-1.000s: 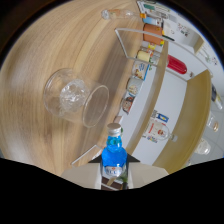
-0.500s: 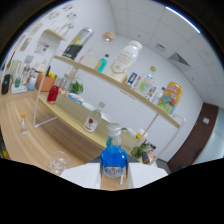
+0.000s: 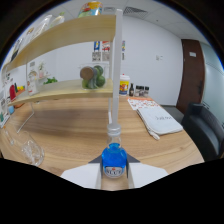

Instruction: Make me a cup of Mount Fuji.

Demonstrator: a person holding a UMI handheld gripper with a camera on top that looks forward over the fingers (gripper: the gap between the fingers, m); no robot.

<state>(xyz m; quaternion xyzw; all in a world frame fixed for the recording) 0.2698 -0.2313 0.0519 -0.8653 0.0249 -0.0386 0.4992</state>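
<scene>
The gripper is clamped on a small bottle of blue syrup, carried upright above the wooden counter, presumably so nothing spills, with a clear glass waiting near the counter's front edge.

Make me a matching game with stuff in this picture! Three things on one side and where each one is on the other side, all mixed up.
Things:
1. blue bottle
2. clear glass
3. white cloth

Places:
A. lying flat on the wooden table, beyond the fingers, toward the dark chair
B. standing on the table, off to the side of the fingers, below the shelf
C. held between the two fingers of the gripper

Right pairs: 1-C, 2-B, 3-A
</scene>
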